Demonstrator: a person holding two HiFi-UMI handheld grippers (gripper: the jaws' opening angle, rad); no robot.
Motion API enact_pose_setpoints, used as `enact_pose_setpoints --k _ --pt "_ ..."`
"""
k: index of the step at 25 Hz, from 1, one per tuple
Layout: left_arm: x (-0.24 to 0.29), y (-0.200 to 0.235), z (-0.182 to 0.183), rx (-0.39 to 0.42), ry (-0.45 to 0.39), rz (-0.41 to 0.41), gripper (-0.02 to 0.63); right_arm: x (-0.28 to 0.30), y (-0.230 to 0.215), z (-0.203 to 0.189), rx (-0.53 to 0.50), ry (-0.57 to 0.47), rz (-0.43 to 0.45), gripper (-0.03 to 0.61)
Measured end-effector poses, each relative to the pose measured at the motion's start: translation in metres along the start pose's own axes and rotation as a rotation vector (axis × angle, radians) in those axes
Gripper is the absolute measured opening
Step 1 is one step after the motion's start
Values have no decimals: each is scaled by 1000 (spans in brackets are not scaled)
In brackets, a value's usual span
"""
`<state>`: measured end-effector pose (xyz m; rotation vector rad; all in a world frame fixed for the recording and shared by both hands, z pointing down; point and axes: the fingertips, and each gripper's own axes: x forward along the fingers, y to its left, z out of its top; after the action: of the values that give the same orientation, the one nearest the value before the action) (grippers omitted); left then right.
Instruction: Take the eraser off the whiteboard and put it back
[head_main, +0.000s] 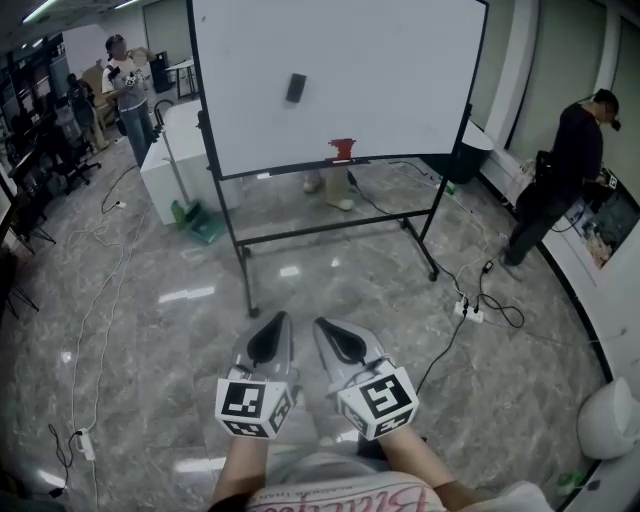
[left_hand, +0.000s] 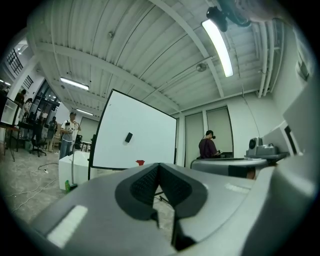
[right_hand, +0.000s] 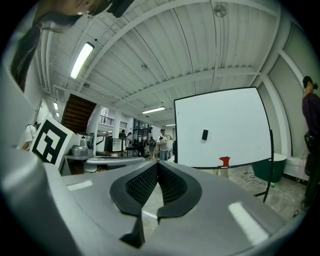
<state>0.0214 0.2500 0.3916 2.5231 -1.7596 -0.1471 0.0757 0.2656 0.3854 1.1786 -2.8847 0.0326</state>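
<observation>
A small black eraser (head_main: 296, 87) sticks to the upper middle of a white whiteboard (head_main: 380, 60) on a black wheeled stand, several steps ahead of me. The eraser (left_hand: 128, 137) shows small in the left gripper view, and the eraser (right_hand: 205, 134) also in the right gripper view. My left gripper (head_main: 278, 319) and right gripper (head_main: 322, 325) are held side by side low in the head view, both pointing level at the board and far from it. Both are shut with nothing between the jaws.
A red object (head_main: 342, 149) sits on the board's bottom ledge. A white counter (head_main: 165, 165) stands left of the board. Cables and a power strip (head_main: 468, 311) lie on the floor at right. One person (head_main: 560, 175) stands right, another person (head_main: 128, 90) far left.
</observation>
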Motion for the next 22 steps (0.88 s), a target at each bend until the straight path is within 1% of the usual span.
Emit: enact_pose_setpoints --k 6,12,17,22 --pt "38 25 -1 -7 9 -7 0 37 -23 -2 -3 19 -3 2" --pt "96 60 8 -1 0 -21 0 97 -60 8 -24 17 -6 2" --pt "139 99 26 5 -23 -30 0 148 -83 24 -36 -4 -28 2" --pt "178 129 30 16 -24 -63 0 194 -108 28 -26 -17 -62 2"
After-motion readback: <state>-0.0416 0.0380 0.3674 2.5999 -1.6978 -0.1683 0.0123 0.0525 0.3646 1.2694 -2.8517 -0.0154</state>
